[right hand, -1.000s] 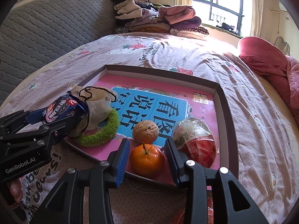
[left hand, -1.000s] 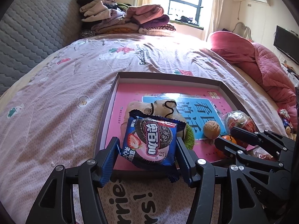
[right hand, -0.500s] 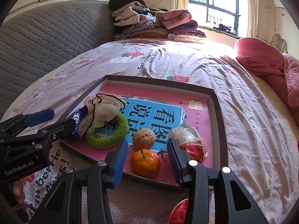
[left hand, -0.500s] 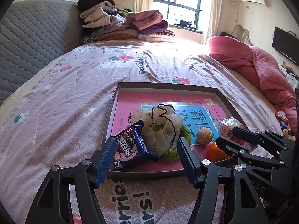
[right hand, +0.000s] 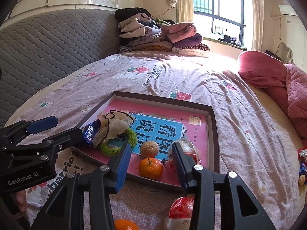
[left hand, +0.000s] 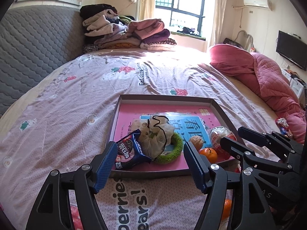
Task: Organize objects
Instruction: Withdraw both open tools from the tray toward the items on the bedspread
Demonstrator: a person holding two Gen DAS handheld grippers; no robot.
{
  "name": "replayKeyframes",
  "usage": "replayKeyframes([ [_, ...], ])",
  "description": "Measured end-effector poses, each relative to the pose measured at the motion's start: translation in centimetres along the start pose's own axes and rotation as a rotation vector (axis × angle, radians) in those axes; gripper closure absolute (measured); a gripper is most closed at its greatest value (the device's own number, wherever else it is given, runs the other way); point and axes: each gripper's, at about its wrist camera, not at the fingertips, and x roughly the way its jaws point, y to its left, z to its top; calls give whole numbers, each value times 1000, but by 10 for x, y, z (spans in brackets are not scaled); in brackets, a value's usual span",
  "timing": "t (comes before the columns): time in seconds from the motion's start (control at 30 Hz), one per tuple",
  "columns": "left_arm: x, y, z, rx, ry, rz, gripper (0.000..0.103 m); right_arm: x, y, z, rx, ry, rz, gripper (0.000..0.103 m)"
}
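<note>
left gripper (left hand: 150, 164) fingers spreading, empty | right gripper (right hand: 151, 167) fingers spreading, empty | cookie packet (left hand: 129, 151) propped on tray (left hand: 167, 97) near-left rim, may slide out | orange (right hand: 150, 168) inside near rim, may roll on the soft bed

Glossy blue plastic biscuit wrapper (left hand: 129, 154); fuzzy green cloth ring (left hand: 173, 149); matt brown cardboard tray (left hand: 167, 97); glossy pink paper book cover (left hand: 172, 111); ribbed blue rubber-like fingers (left hand: 104, 163); soft printed cotton bedsheet (left hand: 76, 103).
</note>
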Motion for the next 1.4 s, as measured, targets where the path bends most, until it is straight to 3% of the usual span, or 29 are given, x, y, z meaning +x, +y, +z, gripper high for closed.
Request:
replayKeyframes([
  [0.4, -33, -12, -1, 10, -28, -20, 30, -39, -3, -1, 9, -55, 8, 48],
  [1.4, -95, -28, -11, 21, -80, -21, 29, -106, -15, -10, 23, -168, 8, 40],
])
